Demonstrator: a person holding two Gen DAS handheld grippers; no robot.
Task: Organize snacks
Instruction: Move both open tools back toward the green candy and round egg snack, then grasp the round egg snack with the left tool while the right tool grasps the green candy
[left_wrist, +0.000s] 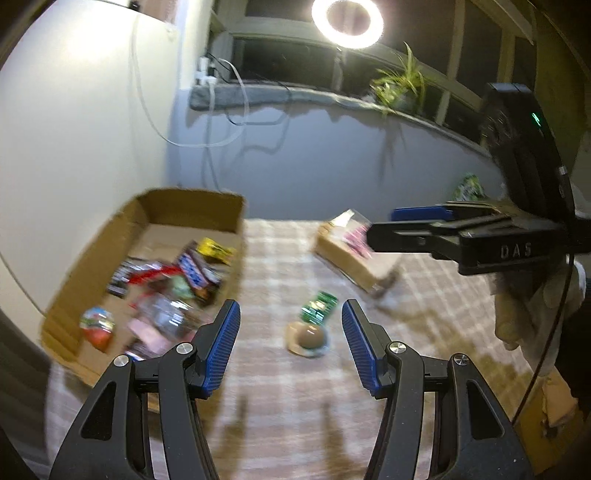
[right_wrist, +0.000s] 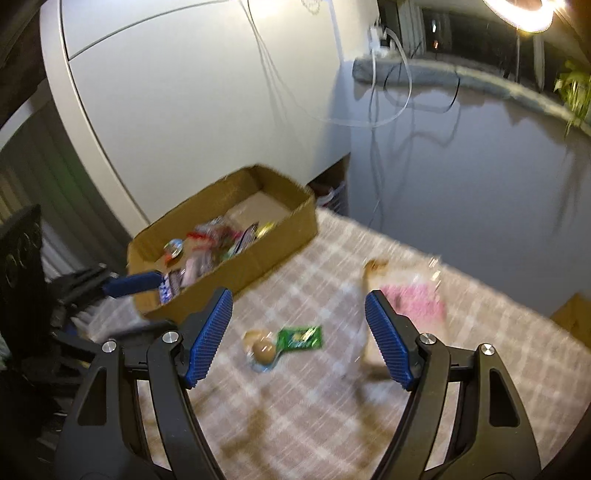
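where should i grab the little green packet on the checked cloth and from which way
Take the green packet by its free end, the one away from the round brown snack that touches its other end. It looks flat on the checked cloth, so probably come down from above with the open right gripper, jaws across its short width. Blur hides the exact edges.

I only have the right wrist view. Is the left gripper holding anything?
Observer: No. In its own view the left gripper is open, with nothing between its fingers.
Operator: Any snacks outside the box that I can't see?
Observer: Yes, a green packet lies far back near the wall, behind the right gripper.
Operator: What is under my gripper's body?
Observer: The right hand, in a light glove, shows below it.
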